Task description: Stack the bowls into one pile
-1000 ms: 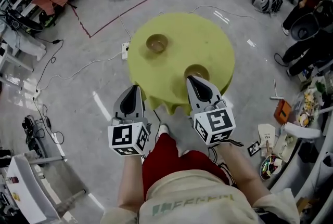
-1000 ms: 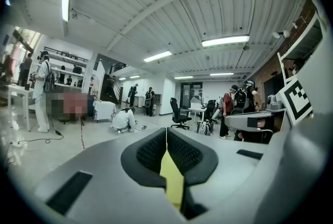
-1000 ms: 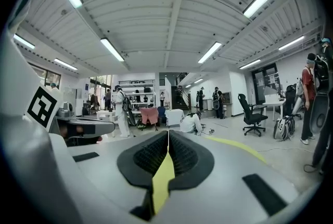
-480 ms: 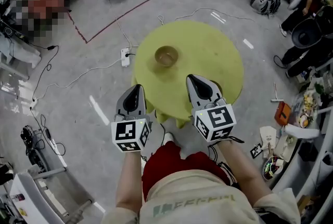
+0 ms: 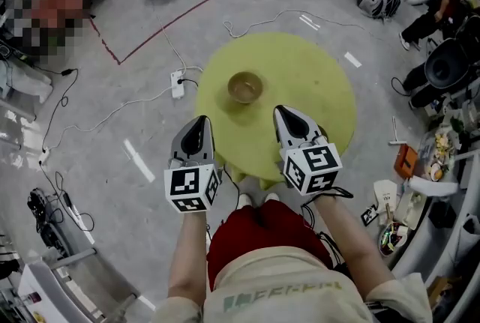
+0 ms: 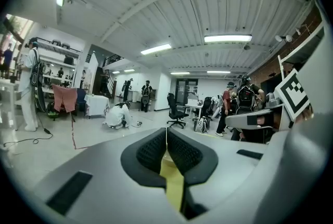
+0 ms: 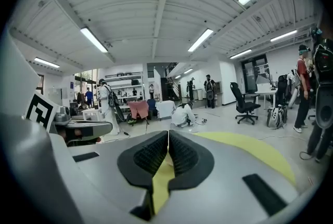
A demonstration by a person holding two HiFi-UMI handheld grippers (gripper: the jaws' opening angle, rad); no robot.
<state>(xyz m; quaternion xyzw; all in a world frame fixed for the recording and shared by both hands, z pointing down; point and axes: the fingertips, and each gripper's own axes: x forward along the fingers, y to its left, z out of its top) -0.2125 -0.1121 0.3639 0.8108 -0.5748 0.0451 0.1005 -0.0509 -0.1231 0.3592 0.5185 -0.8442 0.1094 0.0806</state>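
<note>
In the head view, a wooden bowl (image 5: pixel 244 87) is sitting upright on the round yellow table (image 5: pixel 322 70), left of its middle. The left gripper (image 5: pixel 199 125) is hovering by the table's near left edge, and the right gripper (image 5: pixel 285 115) is hovering over its near part.

In the left gripper view, the jaws are pressing together with nothing between them, and a strip of yellow table is showing below.

In the right gripper view, the jaws are likewise meeting, empty, above the yellow tabletop.
</note>
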